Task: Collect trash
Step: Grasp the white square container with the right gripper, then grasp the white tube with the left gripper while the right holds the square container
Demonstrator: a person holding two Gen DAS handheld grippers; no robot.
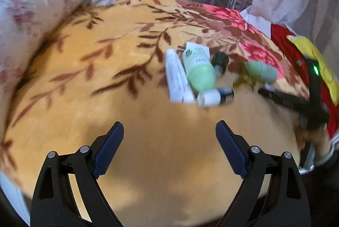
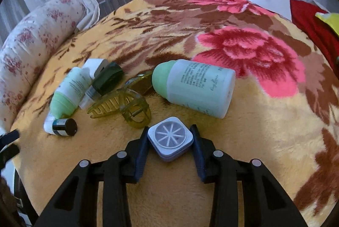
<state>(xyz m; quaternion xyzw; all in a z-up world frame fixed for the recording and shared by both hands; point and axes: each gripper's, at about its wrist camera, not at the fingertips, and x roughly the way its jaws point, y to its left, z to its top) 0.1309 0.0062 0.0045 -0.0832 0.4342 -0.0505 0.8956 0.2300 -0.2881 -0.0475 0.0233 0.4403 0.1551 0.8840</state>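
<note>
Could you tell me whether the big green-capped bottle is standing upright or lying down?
Lying down. The bottle rests on its side on the blanket, cap pointing left, its printed text running sideways.

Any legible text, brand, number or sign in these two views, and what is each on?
No text reads clearly.
Large green-capped bottle: printed lines and a cursive brand, too small.
Green tube: dark lettering, blurred.
White tube: fine print, blurred.
Square container in the right gripper: star pattern only.

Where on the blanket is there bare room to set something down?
Bare: blanket between the floral bolster and white tube; also the patch before the open left gripper. Crowded: around the green-capped bottle, hair claw and right gripper, clamping a square case.
</note>
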